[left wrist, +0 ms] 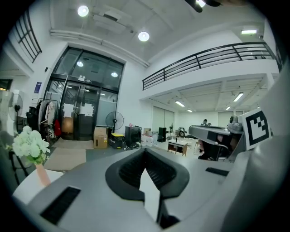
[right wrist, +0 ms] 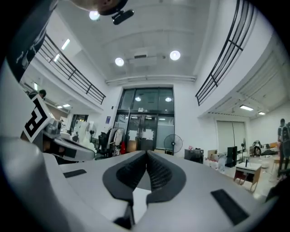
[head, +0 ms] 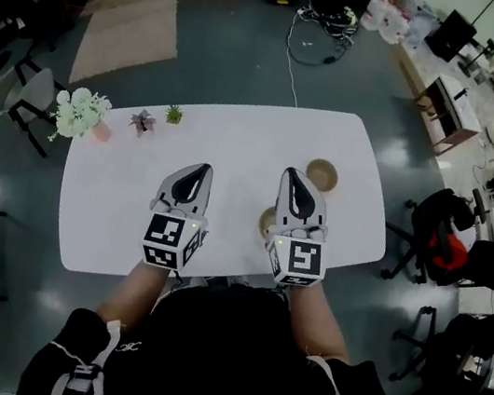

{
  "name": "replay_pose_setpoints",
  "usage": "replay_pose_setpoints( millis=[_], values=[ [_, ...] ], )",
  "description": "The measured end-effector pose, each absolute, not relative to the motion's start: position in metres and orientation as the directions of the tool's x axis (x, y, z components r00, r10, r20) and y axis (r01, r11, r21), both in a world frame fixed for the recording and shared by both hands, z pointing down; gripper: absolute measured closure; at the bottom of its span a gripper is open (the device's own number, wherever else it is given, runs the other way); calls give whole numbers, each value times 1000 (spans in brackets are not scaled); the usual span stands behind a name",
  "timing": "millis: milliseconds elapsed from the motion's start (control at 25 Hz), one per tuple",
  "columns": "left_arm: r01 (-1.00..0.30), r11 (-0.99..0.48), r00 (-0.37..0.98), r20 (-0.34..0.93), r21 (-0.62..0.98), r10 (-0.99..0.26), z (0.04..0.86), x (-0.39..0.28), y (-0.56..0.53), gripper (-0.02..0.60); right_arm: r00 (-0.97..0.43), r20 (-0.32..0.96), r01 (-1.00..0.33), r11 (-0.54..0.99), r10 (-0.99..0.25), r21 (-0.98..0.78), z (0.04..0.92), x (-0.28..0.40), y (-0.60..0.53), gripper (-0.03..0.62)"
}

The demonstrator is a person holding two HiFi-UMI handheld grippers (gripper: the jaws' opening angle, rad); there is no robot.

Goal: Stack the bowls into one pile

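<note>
White flowers (head: 81,111) and two small plants (head: 143,122) stand at the far left corner of the surface (head: 237,148). One bowl (head: 322,174) lies near the right edge and looks empty. A second bowl (head: 266,221), nearer the front edge, is half hidden behind the right gripper (head: 294,177). The fingers of the right gripper and of the left gripper (head: 200,171) are together, holding nothing.

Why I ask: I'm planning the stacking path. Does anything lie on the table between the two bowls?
Nothing visible does. The far bowl and the near bowl sit close together on the white table, though the right gripper, held above, hides part of the gap.
</note>
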State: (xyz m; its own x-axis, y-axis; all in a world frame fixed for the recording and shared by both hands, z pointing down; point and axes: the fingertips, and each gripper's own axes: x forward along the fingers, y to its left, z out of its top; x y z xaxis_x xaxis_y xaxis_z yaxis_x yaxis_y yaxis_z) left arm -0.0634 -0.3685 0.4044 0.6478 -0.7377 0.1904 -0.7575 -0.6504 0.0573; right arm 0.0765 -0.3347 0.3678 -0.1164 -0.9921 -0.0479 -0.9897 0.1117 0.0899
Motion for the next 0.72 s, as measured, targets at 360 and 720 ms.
replay_pose_setpoints(
  millis=[360,720],
  values=[
    [-790,-612,610,144,35,-779,382,-84,-360,568,-146,-77,-988,141,-986,64,351,60,-332,580],
    [-800,-598,597,164,45,-785,389,-106,-350,568,-159,-46,-986,156,-986,65,353,40,-330,579]
  ],
)
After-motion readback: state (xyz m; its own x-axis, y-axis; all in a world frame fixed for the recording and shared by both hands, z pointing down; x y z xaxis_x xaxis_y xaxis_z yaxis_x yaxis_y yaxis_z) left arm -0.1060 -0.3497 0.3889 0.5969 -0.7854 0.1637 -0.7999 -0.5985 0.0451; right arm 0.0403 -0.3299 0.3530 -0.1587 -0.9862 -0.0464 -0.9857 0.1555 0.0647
